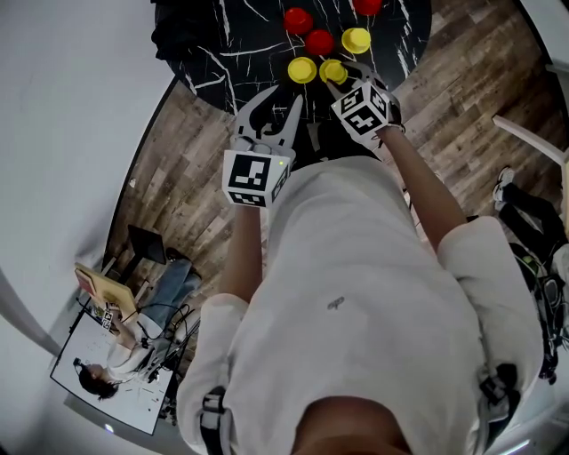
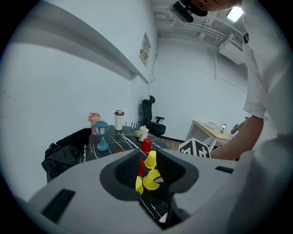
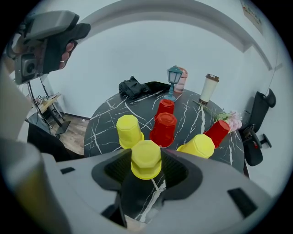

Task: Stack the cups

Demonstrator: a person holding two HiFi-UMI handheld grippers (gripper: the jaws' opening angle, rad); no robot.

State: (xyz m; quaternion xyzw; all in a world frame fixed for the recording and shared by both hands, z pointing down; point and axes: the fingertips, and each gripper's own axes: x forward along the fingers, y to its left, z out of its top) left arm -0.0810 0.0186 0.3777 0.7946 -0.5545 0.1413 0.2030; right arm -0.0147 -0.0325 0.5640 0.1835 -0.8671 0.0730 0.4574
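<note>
Black marbled surface [image 1: 227,49] is carrying six upside-down cups. Left claw [image 1: 283,96] is hovering empty, jaws partly apart, short of the gripped yellow cup [image 3: 146,165]. Right claw [image 3: 147,156] is clasping that cup between wide-set jaws. Two yellow cups [image 3: 128,131] [image 3: 198,146] are flanking it; three red cups [image 3: 163,129] [image 3: 165,107] [image 3: 218,131] are standing beyond it. Wall notice [image 2: 144,49]: print too small to read.

Top edge crops one red cup [image 1: 367,5] — table [image 1: 249,53] too.
</note>
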